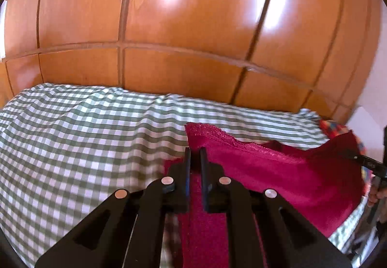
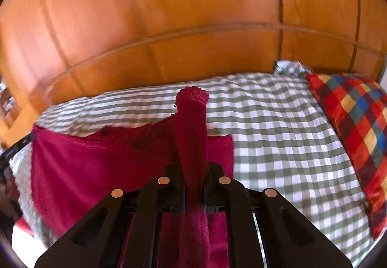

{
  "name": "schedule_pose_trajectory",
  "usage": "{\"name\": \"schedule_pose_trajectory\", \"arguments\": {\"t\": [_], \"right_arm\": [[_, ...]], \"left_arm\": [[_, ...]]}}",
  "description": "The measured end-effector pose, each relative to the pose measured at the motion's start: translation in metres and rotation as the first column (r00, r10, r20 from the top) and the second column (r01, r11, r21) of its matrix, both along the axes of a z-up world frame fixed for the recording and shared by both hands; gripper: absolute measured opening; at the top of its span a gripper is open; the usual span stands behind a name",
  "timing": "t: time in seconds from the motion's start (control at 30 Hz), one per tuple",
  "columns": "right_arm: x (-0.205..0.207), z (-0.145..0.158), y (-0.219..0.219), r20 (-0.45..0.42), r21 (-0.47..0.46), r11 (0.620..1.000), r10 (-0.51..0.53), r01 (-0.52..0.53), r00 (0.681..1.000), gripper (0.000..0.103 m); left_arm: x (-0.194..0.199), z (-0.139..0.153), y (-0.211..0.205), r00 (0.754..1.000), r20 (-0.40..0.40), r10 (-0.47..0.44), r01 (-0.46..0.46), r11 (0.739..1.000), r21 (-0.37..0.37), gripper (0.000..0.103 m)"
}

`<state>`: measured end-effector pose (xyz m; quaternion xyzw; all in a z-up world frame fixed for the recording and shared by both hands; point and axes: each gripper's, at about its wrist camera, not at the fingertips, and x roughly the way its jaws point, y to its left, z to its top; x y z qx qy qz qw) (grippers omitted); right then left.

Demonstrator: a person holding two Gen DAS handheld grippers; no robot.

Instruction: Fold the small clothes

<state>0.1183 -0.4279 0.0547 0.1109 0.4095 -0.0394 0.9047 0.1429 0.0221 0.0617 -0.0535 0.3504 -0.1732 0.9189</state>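
A small dark-red garment (image 1: 278,171) with a lace-trimmed edge hangs stretched between my two grippers above a green-and-white checked bed cover (image 1: 72,135). My left gripper (image 1: 195,154) is shut on its left corner. My right gripper (image 2: 193,171) is shut on its right corner, and a strip of the garment (image 2: 192,123) sticks up past the jaws. The rest of the cloth (image 2: 96,166) spreads to the left in the right wrist view. The right gripper's black tip (image 1: 370,164) shows at the right edge of the left wrist view.
A glossy orange wooden wardrobe wall (image 1: 193,26) stands behind the bed. A pillow with red, blue and yellow squares (image 2: 350,127) lies on the right side of the bed cover (image 2: 278,135).
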Motion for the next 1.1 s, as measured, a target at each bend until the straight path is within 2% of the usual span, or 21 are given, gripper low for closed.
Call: {"name": "schedule_pose_trajectory", "arguments": {"t": [0.13,0.2,0.3,0.37,0.43,0.47,0.6,0.7,0.83,0.9,0.97,1.1], "right_arm": [[0.035,-0.048,-0.013,-0.102,-0.025,0.997,-0.074,0.071,0.992,0.008],[0.045,-0.076,-0.016,-0.161,-0.034,0.996,-0.093,0.088,0.983,0.008],[0.045,-0.084,-0.018,-0.147,-0.033,0.996,-0.082,0.078,0.986,0.009],[0.038,-0.076,-0.021,-0.145,-0.028,0.998,-0.060,0.056,0.988,0.021],[0.021,-0.067,-0.027,-0.135,-0.019,0.998,-0.056,0.053,0.989,0.063],[0.013,-0.063,-0.031,-0.121,0.005,0.999,-0.053,0.054,0.991,0.065],[-0.035,-0.054,-0.036,-0.105,0.124,0.992,-0.023,0.036,0.994,0.065],[-0.074,-0.060,-0.030,-0.125,0.204,0.979,0.009,0.016,0.992,0.065],[-0.107,-0.074,-0.014,-0.168,0.224,0.975,0.027,0.011,0.985,0.063],[-0.114,-0.080,-0.011,-0.180,0.227,0.974,0.019,0.022,0.983,0.056],[-0.117,-0.082,-0.009,-0.179,0.214,0.976,0.001,0.038,0.984,0.044],[-0.119,-0.085,-0.009,-0.183,0.199,0.978,-0.021,0.058,0.983,0.034]], "left_arm": [[0.039,-0.032,-0.015,0.994,-0.080,0.079,-0.073,0.994,0.083,0.006],[0.056,-0.059,-0.025,0.984,-0.134,0.119,-0.095,0.981,0.170,0.007],[0.063,-0.088,-0.035,0.972,-0.191,0.140,-0.083,0.958,0.276,0.008],[0.055,-0.085,-0.038,0.977,-0.164,0.138,-0.084,0.951,0.297,0.010],[0.046,-0.075,-0.036,0.978,-0.144,0.152,-0.103,0.949,0.299,0.013],[0.040,-0.069,-0.034,0.980,-0.125,0.157,-0.114,0.948,0.297,0.013],[-0.002,-0.048,-0.034,0.989,-0.024,0.143,-0.128,0.942,0.311,0.016],[-0.031,-0.040,-0.033,0.992,-0.019,0.128,-0.119,0.958,0.263,0.022],[-0.063,-0.039,-0.036,0.993,-0.004,0.116,-0.111,0.961,0.253,0.022],[-0.076,-0.038,-0.039,0.994,0.002,0.113,-0.109,0.962,0.251,0.023],[-0.087,-0.038,-0.041,0.994,0.009,0.108,-0.106,0.963,0.249,0.024],[-0.100,-0.040,-0.041,0.994,0.006,0.105,-0.103,0.965,0.243,0.024]]}}
